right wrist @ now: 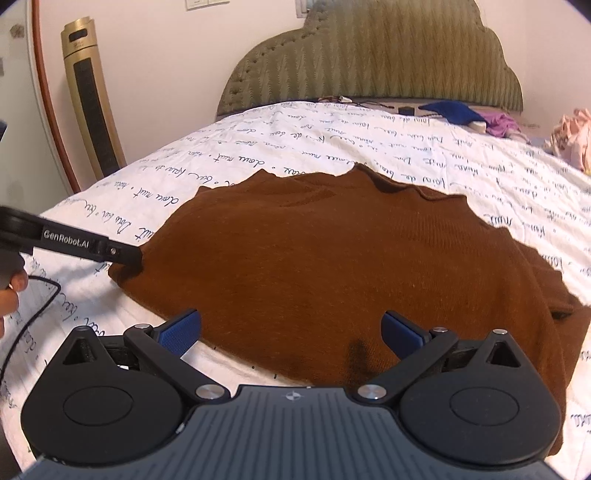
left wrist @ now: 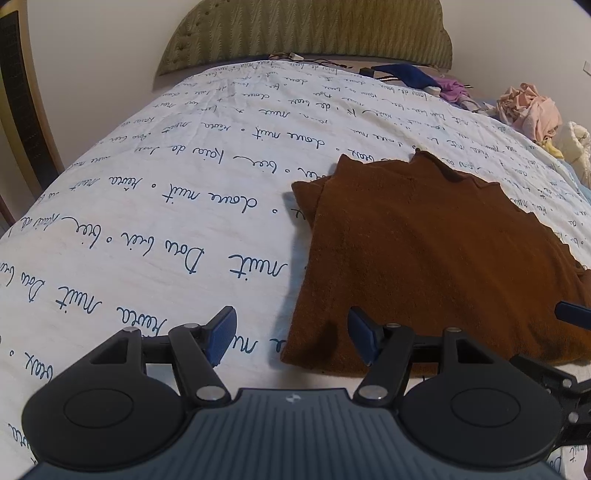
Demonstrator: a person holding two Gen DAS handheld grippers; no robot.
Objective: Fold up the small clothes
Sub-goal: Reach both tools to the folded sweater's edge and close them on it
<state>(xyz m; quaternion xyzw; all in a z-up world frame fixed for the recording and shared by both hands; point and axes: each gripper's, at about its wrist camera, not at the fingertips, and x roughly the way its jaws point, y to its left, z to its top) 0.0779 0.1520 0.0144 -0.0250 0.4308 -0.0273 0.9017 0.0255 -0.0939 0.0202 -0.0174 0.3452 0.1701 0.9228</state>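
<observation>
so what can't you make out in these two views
- Brown garment: its right side runs off the edge in the left wrist view; its near hem is behind the right gripper in the right wrist view.
- Clothes pile: small, crumpled, pieces uncountable.
- Printed writing on the bedspread: illegible farther back.

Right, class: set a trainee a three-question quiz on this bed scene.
1. True or false: the left tool grips the brown sweater.
2. What pattern does the white bedspread carry: A stripes, B handwriting, C flowers?
3. Fill in: behind the bed stands a green padded ____.

Key:
1. False; its pads are apart, nothing pinched.
2. B.
3. Headboard.
</observation>
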